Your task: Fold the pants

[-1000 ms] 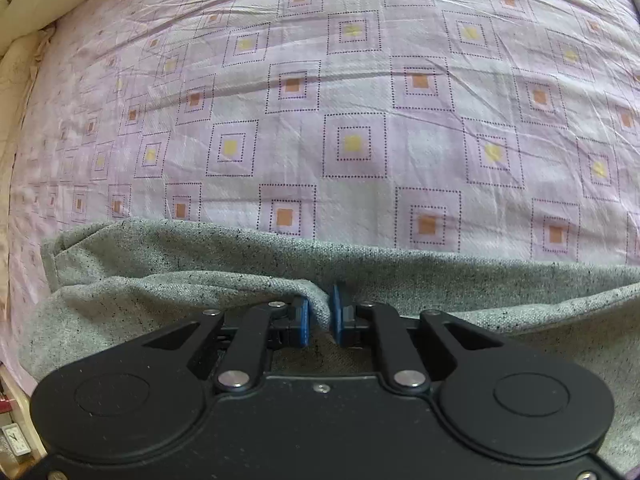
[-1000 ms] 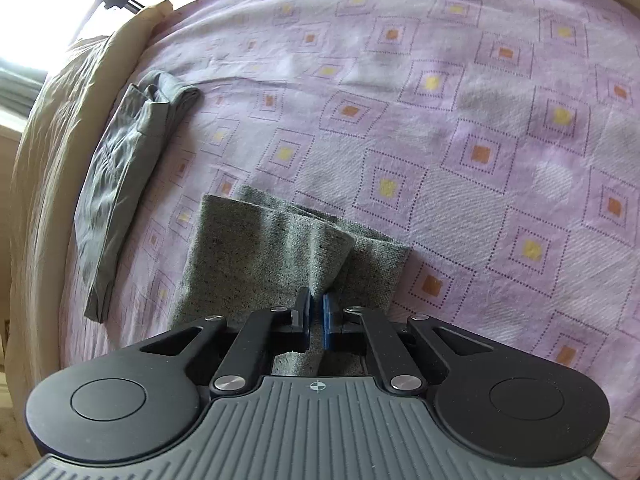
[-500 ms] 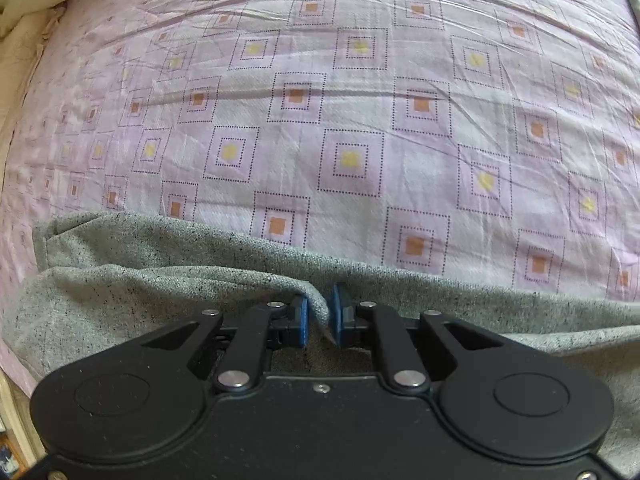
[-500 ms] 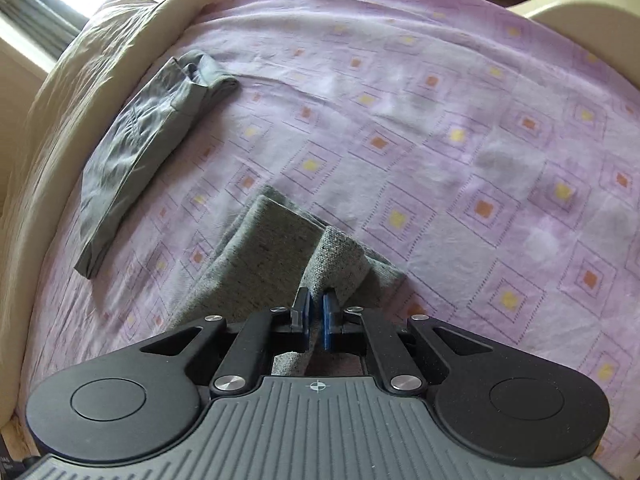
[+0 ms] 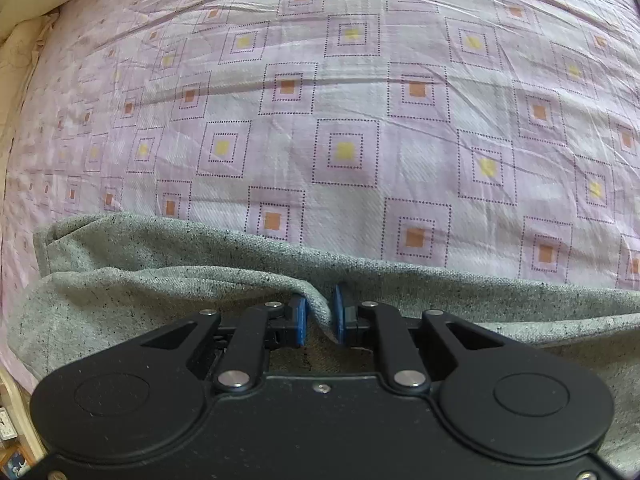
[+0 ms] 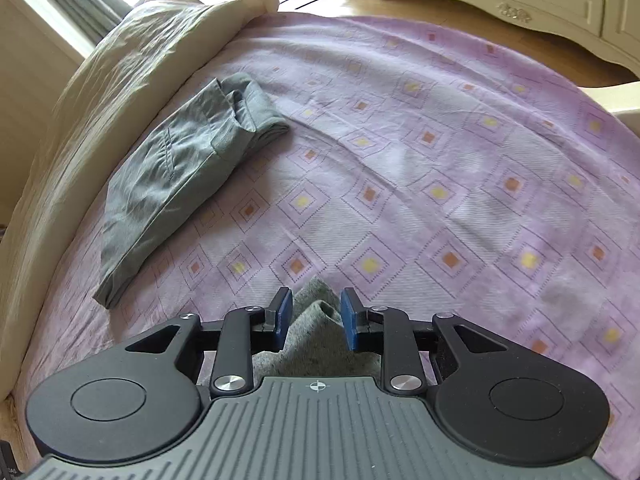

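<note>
A bed (image 5: 360, 80) under a lilac sheet with square motifs carries the grey pants (image 5: 160, 280), spread along its near edge. The left hand-held gripper (image 5: 320, 316) pinches a fold of the pants. The right hand-held gripper (image 6: 316, 316) stands parted over a pants corner, clamping nothing. Folded green trousers (image 6: 180, 168) lie further up the bed, by a pillow (image 6: 120, 80).

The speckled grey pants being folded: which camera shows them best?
The left wrist view: the speckled grey pants stretch across the bedsheet. The right wrist view shows only a small bunch between open fingers.
</note>
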Motion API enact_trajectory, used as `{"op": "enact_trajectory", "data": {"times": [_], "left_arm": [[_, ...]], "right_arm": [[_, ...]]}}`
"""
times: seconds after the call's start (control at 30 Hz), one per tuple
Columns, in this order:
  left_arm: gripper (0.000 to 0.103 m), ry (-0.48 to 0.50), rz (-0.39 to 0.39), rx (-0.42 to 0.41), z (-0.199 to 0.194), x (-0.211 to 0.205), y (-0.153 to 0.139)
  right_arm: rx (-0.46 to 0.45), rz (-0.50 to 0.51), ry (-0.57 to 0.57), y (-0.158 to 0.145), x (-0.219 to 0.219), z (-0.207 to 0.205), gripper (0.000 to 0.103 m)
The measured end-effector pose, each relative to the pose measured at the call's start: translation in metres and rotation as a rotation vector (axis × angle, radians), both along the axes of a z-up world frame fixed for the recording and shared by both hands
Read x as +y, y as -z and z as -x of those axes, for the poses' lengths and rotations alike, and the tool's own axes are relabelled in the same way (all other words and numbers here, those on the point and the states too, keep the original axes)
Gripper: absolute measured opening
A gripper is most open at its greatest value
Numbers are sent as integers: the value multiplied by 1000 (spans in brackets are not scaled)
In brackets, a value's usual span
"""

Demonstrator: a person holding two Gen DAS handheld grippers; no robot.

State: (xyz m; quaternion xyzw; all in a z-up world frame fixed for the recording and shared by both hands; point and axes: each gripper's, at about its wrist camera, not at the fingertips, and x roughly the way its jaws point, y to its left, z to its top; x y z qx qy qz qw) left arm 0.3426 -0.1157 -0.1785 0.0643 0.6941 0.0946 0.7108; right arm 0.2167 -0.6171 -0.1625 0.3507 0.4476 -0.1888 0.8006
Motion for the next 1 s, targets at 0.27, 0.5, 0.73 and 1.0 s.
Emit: {"op": "enact_trajectory", "data": {"times": [0.27, 0.5, 0.73, 1.0], "left_arm": [[20, -14, 14, -2, 2, 4, 3], [18, -29, 58, -77, -3, 6, -10], [27, -31, 39, 3, -12, 5, -9], [53, -134, 157, -200, 30, 33, -81]], "right_arm": [[105, -59, -154, 14, 12, -20, 21], [44, 58, -159, -4, 12, -32, 4], [102, 180, -83, -1, 22, -38, 15], [-75, 252, -467, -42, 110, -14, 17]]}}
